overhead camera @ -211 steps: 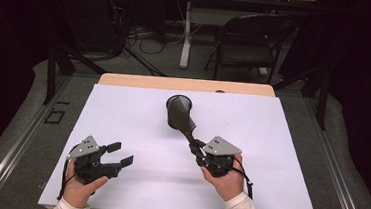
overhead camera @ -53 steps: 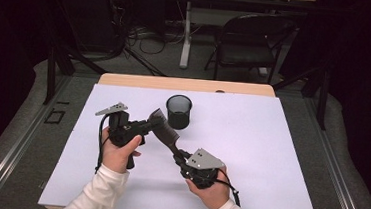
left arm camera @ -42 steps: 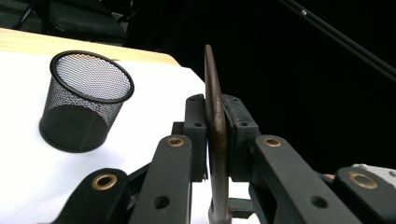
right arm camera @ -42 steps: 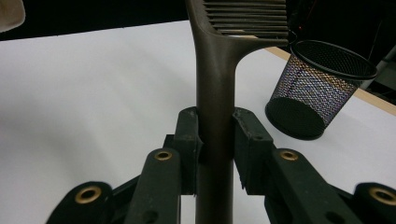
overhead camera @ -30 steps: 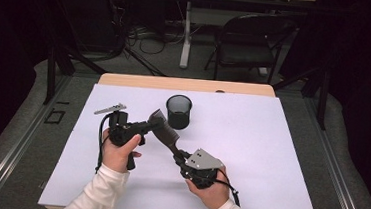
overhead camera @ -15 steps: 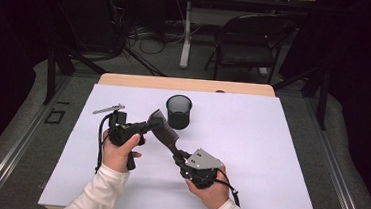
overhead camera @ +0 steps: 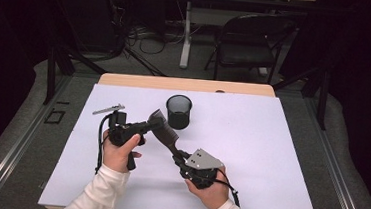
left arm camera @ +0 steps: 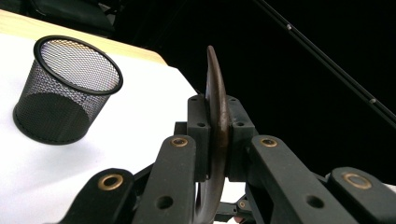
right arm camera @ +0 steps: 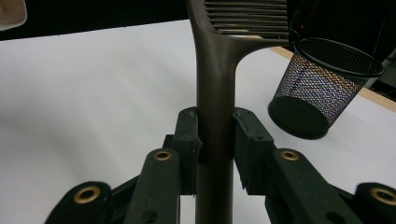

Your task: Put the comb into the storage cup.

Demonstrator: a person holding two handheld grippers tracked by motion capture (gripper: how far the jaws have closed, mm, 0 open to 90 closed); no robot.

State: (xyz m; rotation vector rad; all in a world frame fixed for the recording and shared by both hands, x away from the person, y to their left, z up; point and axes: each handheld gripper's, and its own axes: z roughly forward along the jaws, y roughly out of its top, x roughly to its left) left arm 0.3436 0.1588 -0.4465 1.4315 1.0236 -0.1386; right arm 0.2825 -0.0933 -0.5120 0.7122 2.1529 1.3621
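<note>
Comb (overhead camera: 163, 129): held off the table between both grippers, beside mesh cup (overhead camera: 178, 111).
Left gripper (overhead camera: 144, 127): clamped on the toothed end, apparently its spine.
Right gripper (overhead camera: 178, 157): clamped on the handle.

**Comb partly out of sight**

In the right gripper view the comb (right arm camera: 215, 93) runs off the top edge, its teeth cut short, and its handle end leaves the bottom edge. In the left gripper view the comb's (left arm camera: 215, 121) lower part disappears behind the hand-held gripper (left arm camera: 215, 140).
</note>
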